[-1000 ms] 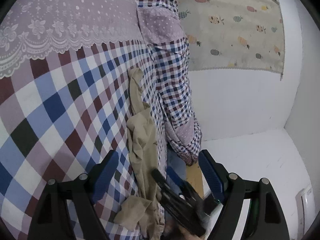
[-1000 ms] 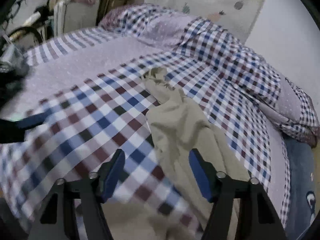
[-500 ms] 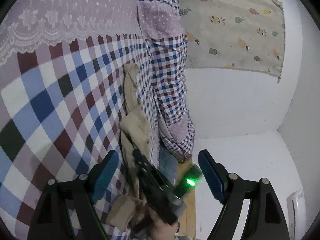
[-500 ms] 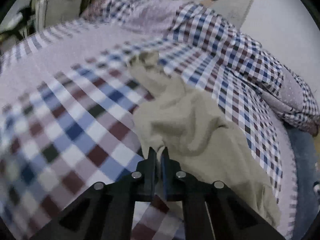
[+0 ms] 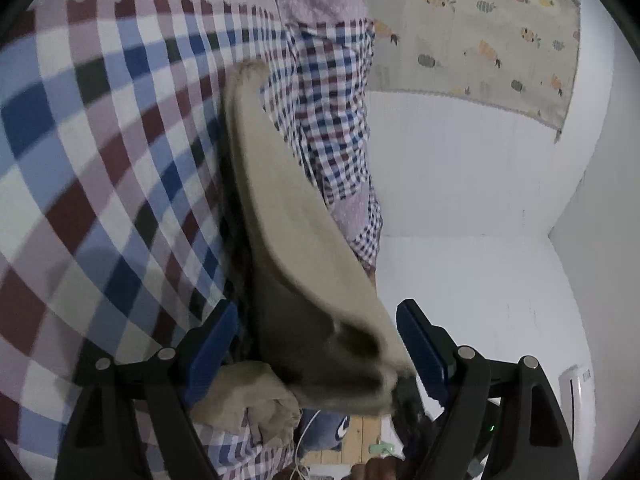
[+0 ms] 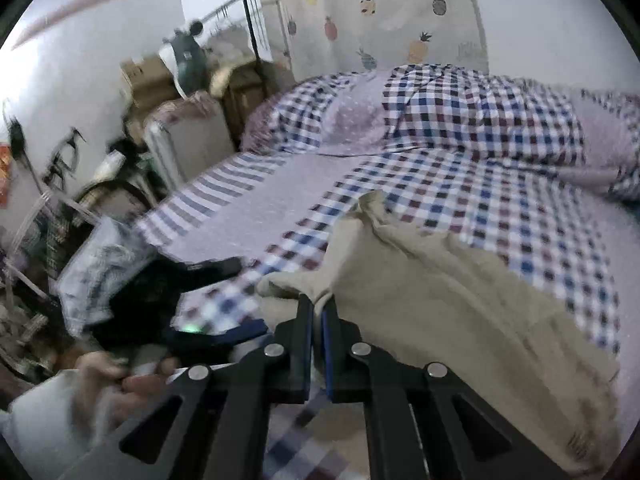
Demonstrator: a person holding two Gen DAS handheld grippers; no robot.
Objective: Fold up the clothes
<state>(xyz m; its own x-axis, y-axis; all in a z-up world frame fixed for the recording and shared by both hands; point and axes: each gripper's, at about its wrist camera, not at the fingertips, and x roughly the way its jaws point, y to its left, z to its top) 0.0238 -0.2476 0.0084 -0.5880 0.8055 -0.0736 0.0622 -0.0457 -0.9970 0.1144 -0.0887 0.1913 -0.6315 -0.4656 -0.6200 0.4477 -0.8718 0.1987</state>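
Observation:
A beige garment [image 6: 440, 292] lies on the checked bed cover [image 6: 480, 200]. My right gripper [image 6: 318, 306] is shut on its near edge and holds that edge up off the bed. In the left wrist view the lifted beige garment [image 5: 280, 216] hangs as a long band from the bed down between the fingers of my left gripper [image 5: 316, 344]. That gripper is open, and its blue pads [image 5: 420, 344] stand apart on either side of the cloth. The left gripper [image 6: 216, 300] also shows in the right wrist view, blurred, with a hand [image 6: 120, 376] behind it.
A bunched checked quilt [image 6: 480, 112] lies along the far side of the bed by the pineapple-print curtain [image 6: 380, 12]. Boxes, a clothes rack [image 6: 248, 40] and clutter stand left of the bed. A white wall [image 5: 460, 180] and wooden floor [image 5: 360, 436] lie beyond the bed's edge.
My right gripper closed on the garment's edge and has lifted it off the bed. The left gripper stayed open and now has the raised cloth between its fingers.

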